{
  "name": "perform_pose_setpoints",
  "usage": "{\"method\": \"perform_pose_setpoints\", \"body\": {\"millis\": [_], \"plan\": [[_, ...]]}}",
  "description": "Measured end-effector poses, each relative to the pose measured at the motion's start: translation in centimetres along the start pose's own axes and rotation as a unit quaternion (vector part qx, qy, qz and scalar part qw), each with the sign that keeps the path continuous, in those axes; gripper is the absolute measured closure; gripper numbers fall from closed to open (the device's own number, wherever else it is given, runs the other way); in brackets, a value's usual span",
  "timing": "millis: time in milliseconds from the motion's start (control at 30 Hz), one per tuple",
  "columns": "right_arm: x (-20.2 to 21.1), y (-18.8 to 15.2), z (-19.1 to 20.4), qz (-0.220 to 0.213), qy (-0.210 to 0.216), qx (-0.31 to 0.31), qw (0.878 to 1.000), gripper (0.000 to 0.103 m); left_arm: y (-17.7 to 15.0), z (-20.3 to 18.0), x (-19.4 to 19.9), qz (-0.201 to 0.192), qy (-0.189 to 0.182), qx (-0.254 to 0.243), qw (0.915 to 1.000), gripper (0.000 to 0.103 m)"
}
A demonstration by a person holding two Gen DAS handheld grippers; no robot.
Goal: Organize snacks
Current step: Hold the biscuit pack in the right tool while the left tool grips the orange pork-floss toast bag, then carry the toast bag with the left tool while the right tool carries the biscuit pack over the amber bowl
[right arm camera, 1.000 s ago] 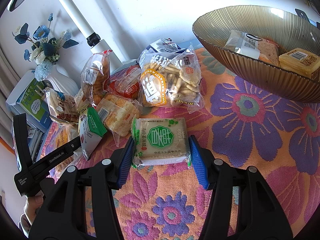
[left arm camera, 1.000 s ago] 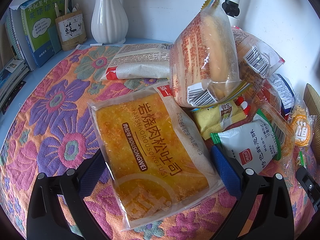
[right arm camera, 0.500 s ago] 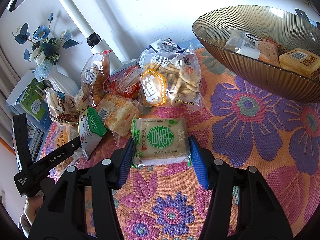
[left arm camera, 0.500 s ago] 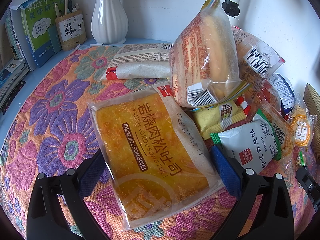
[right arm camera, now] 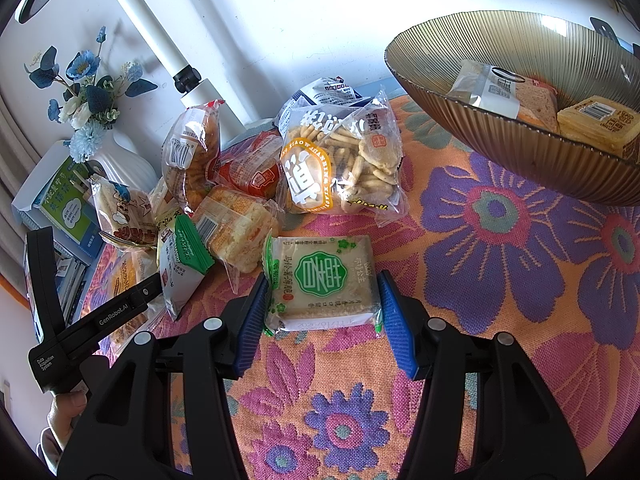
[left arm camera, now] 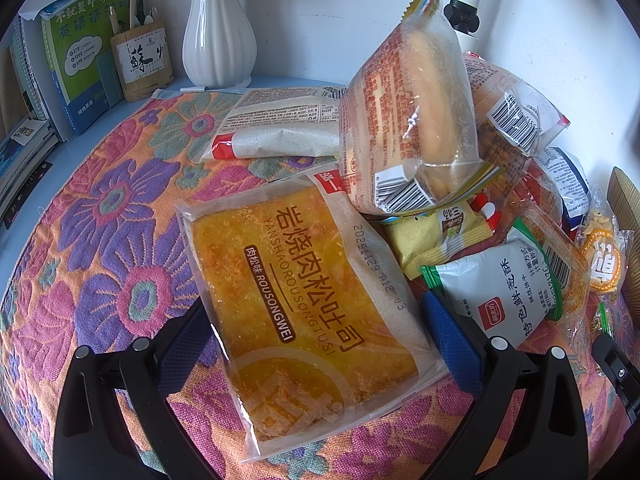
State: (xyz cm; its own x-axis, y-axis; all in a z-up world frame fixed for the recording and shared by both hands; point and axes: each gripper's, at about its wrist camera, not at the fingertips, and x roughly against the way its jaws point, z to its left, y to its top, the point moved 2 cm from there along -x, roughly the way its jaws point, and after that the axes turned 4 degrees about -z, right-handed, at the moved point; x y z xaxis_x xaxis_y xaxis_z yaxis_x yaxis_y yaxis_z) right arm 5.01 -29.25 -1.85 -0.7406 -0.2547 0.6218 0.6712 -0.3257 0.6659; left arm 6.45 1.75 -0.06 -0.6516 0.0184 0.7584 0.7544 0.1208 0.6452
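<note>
An orange pork-floss toast packet [left arm camera: 304,292] lies on the flowered cloth between the blue pads of my left gripper [left arm camera: 314,300], and both pads touch its clear edges. In the right wrist view a square green-labelled cracker packet [right arm camera: 322,280] sits flat on the cloth, with my right gripper [right arm camera: 322,280] shut on its two sides. A ribbed amber glass bowl [right arm camera: 500,140] at the upper right holds two wrapped snacks. A heap of other snack packets, among them a bag of biscuit sticks [right arm camera: 340,164], lies just beyond the green packet.
A bun packet [left arm camera: 408,116] stands upright right behind the toast packet, with a white and green packet [left arm camera: 504,292] beside the left gripper's right finger. A white vase [left arm camera: 218,28], a pen holder [left arm camera: 142,60] and books [left arm camera: 80,52] line the back wall. A white lamp post [right arm camera: 160,52] rises behind the heap.
</note>
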Motion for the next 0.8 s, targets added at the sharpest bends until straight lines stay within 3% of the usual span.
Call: {"method": "perform_pose_setpoints", "body": {"millis": [733, 800], "plan": [[0.10, -0.08, -0.01, -0.004, 0.002, -0.002, 1.000, 0.048, 0.00, 0.07, -0.01, -0.001, -0.003, 0.001, 1.0000, 0.005], [0.32, -0.10, -0.15, -0.009, 0.006, -0.006, 1.000, 0.049, 0.07, 0.63, 0.42, -0.014, -0.010, 0.015, 0.9997, 0.017]]}}
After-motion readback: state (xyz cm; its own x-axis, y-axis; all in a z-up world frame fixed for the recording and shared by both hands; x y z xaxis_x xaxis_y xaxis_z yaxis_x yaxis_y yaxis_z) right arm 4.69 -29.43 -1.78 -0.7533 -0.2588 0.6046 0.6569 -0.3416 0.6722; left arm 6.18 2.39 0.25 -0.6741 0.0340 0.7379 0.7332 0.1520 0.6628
